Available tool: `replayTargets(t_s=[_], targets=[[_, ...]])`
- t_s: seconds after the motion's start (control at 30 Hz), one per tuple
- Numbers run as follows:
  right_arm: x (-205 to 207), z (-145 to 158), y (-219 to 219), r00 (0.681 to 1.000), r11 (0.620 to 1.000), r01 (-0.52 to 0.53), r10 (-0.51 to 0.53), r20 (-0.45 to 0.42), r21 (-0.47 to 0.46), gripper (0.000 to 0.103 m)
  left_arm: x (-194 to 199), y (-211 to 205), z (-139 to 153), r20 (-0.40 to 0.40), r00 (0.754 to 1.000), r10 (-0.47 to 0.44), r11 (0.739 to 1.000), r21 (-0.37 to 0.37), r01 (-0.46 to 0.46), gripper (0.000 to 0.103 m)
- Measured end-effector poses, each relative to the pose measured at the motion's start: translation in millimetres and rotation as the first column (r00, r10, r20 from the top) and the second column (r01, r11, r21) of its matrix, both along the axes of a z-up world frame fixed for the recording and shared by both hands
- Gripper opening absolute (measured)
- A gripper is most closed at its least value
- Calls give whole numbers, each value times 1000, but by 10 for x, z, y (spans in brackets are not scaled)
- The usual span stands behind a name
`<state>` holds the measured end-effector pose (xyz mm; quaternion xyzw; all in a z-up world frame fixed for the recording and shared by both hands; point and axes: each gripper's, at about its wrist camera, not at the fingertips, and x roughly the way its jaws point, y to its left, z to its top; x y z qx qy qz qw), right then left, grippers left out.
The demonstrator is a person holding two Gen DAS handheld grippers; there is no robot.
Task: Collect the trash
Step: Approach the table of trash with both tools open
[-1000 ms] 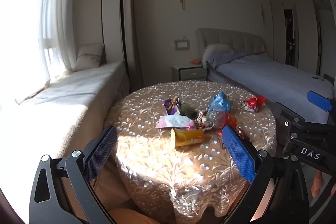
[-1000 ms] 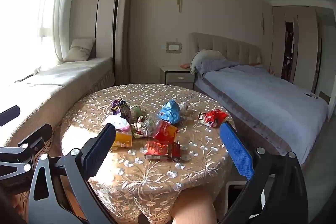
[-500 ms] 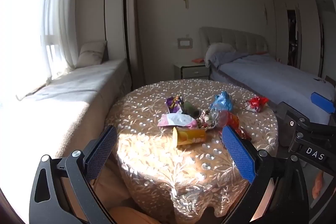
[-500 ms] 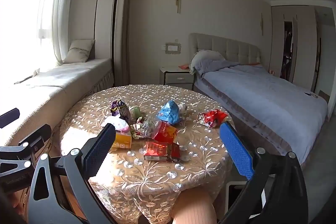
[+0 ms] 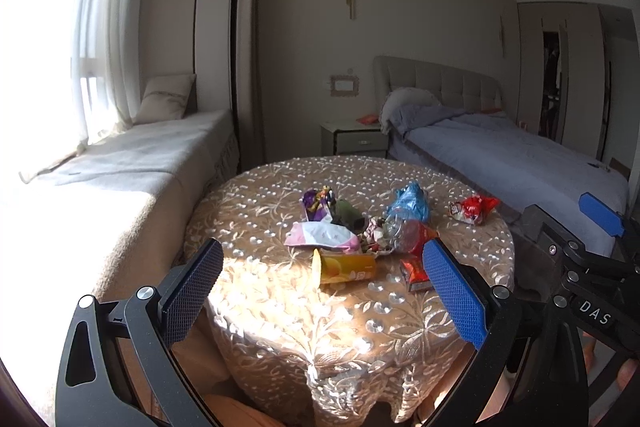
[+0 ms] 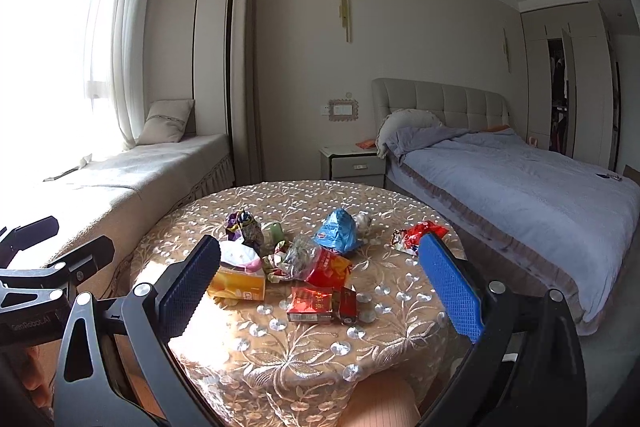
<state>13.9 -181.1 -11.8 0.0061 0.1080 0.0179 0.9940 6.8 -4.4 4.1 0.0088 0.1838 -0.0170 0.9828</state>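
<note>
Trash lies heaped on a round table [image 5: 280,307] with a beige embroidered cloth: a yellow box [image 5: 346,268], a pink-white tissue pack [image 5: 320,237], a purple wrapper [image 5: 316,199], a blue bag [image 5: 410,203], a red wrapper [image 5: 474,209] and a red carton [image 6: 320,305]. A crushed clear bottle [image 6: 298,257] lies in the middle. My left gripper [image 5: 320,291] is open and empty, held short of the table's near edge. My right gripper [image 6: 320,279] is open and empty, also in front of the table.
A window bench [image 6: 132,171] with a cushion runs along the left. A bed [image 6: 520,179] with a grey-blue cover stands at the right, a nightstand [image 6: 354,163] behind the table. A wardrobe [image 6: 568,87] is at the far right. The table's cloth hangs down its sides.
Both views have shifted a little; the table sits slightly lower and further right in the left view. Both grippers stay open and empty.
</note>
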Motion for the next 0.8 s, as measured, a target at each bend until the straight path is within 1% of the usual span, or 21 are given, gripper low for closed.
replayTargets(t_s=[0.07, 0.17, 0.27, 0.53, 0.67, 0.8], targets=[[15, -10, -28, 1000, 1000, 8, -8, 9, -7, 99, 19, -41, -8, 4, 1000, 5, 1000, 5, -5, 98], [90, -44, -78, 1000, 1000, 21, -21, -1, -22, 99, 86, -105, -51, -2, 1000, 18, 999, 28, -18, 98], [157, -90, -142, 1000, 1000, 17, -17, -13, -20, 99, 171, -162, -97, -14, 1000, 13, 999, 39, -12, 98], [392, -229, -260, 999, 1000, -2, 1, -54, -20, 99, 446, -334, -271, -46, 999, -5, 992, 129, 11, 98], [560, -321, -273, 996, 1000, -16, 14, -85, -24, 99, 630, -330, -394, -87, 996, -26, 992, 118, 36, 98], [760, -483, -256, 989, 999, -35, 30, -147, -30, 99, 834, -300, -552, -119, 990, -69, 990, 116, 83, 98]])
